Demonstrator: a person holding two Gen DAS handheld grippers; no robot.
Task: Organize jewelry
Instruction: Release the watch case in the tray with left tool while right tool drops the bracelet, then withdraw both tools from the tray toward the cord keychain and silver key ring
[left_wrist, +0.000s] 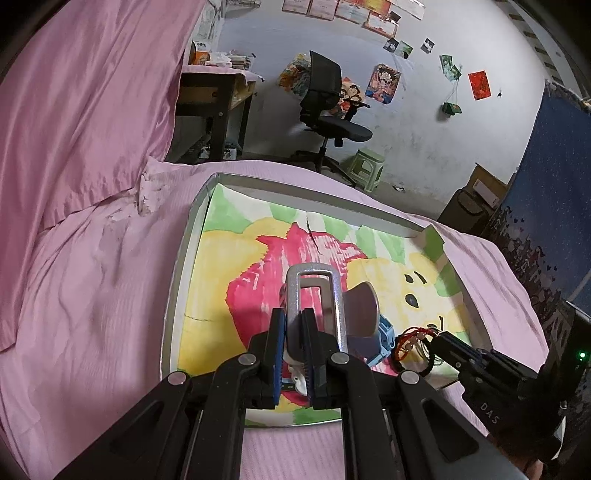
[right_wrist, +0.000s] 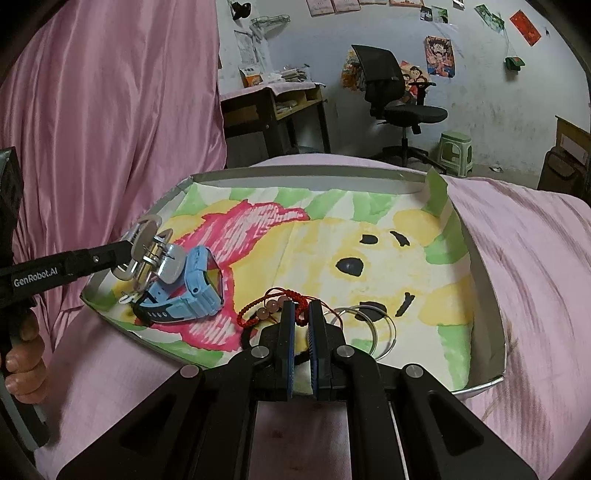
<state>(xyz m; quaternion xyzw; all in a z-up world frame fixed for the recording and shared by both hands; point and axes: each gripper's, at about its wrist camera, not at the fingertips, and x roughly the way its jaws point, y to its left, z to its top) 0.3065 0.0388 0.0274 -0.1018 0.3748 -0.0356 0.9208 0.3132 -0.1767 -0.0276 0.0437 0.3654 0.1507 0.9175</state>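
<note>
Pink bedding (right_wrist: 110, 122) covers the left of the scene, and on the bed lies a shallow tray (right_wrist: 484, 258) lined with a bright bear drawing.

At the tray's left end, the left claw (left_wrist: 294, 332) is pinching a silver metal clasp (left_wrist: 314, 295), lifted above the tray floor; in the right wrist view the same clasp (right_wrist: 147, 251) hangs from the claw (right_wrist: 129, 251) with small rings and a disc attached. Just beside and under it, a blue watch (right_wrist: 195, 291) rests on the pink part of the drawing, seen partly behind the clasp in the left view (left_wrist: 384, 338).

Further right, near the tray's front edge, sits a red cord bracelet (right_wrist: 273, 301) with pale pink beads. The right claw (right_wrist: 300, 314) is nearly pressed together around the bracelet's red knot, though whether the pads actually grip the cord is hard to tell. From the left view this claw (left_wrist: 439, 338) reaches the bracelet (left_wrist: 413, 338) from the right.

Just right of the claw, thin silver bangles (right_wrist: 373, 328) lie flat on the tray.
</note>
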